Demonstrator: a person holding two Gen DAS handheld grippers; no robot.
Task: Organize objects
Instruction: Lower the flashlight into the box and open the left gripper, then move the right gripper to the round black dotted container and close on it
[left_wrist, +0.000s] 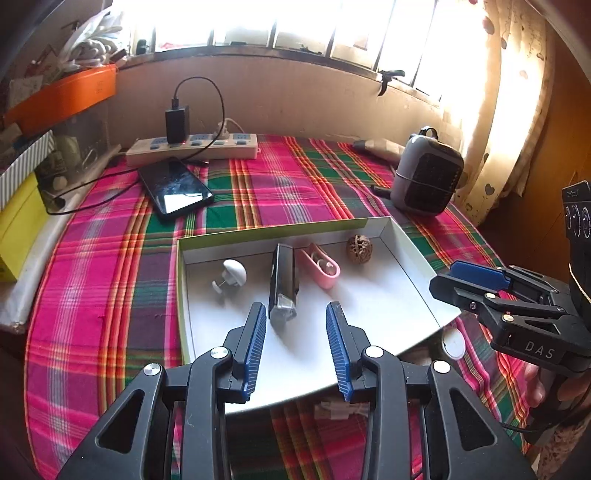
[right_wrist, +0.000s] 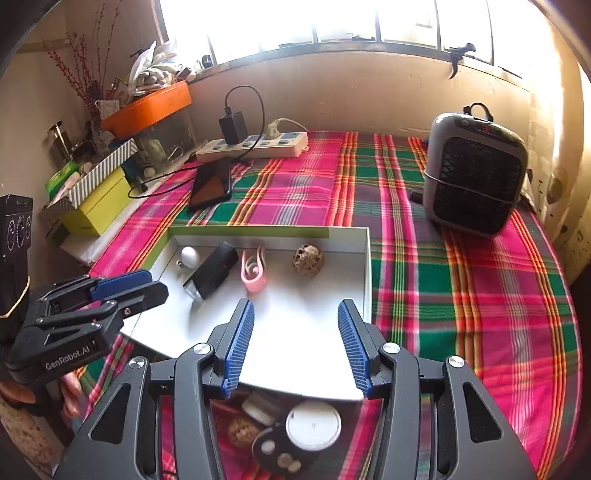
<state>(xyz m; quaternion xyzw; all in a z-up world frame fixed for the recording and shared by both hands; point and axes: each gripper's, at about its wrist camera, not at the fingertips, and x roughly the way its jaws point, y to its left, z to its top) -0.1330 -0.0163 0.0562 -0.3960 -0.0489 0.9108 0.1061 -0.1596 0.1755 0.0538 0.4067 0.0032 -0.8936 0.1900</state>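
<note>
Both grippers, left gripper (left_wrist: 295, 350) and right gripper (right_wrist: 297, 345), hang wide and empty over the white box (right_wrist: 369, 280), so next it's probably grabbing the leftover round bits (right_wrist: 312, 424) just in front of it.

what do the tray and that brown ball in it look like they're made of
Tray: likely cardboard, matte white inside, green outside; thin, sharply folded walls. Brown ball: looks like a dried walnut shell or carved wood, given its deep wrinkles and dull finish; can't tell which.

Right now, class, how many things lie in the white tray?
4, in a row along the tray's far side: white knob, black bar, pink case, walnut. None seems hidden.
</note>
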